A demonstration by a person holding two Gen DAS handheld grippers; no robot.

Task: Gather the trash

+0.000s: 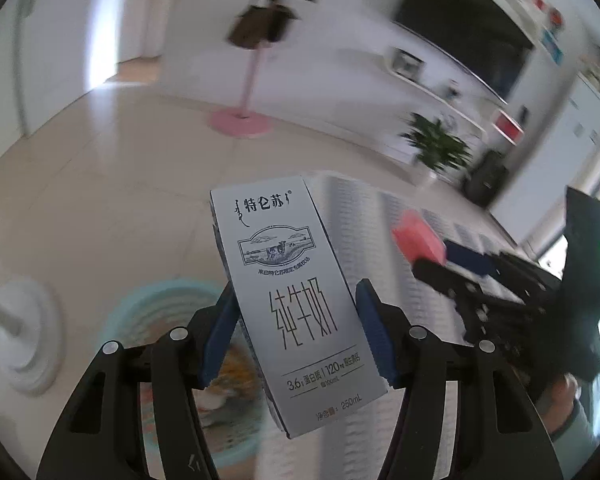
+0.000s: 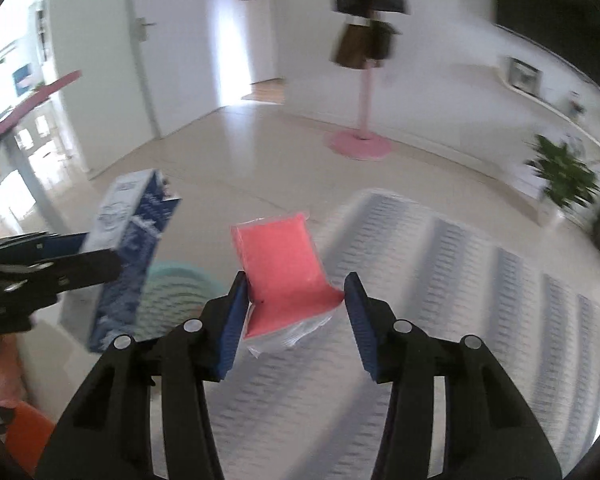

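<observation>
My left gripper (image 1: 296, 292) is shut on a silver-white 250 mL milk carton (image 1: 292, 280), which stands upright between the blue pads. Below and behind it is a teal basket (image 1: 160, 320) holding some scraps. In the right wrist view my right gripper (image 2: 296, 280) is shut on a pink packet in clear wrap (image 2: 284, 268), which is bent between the pads. The carton (image 2: 128, 248) and the left gripper's fingers (image 2: 60, 268) show at the left, over the basket (image 2: 176, 292). The packet (image 1: 420, 240) also appears at the right of the left wrist view. Both views are motion-blurred.
A grey striped tabletop (image 2: 440, 280) lies under the right gripper. A pink coat stand (image 1: 240, 120) stands on the pale tiled floor behind, and a potted plant (image 1: 436, 148) sits by the white wall unit. A white round base (image 1: 28, 340) is at the left.
</observation>
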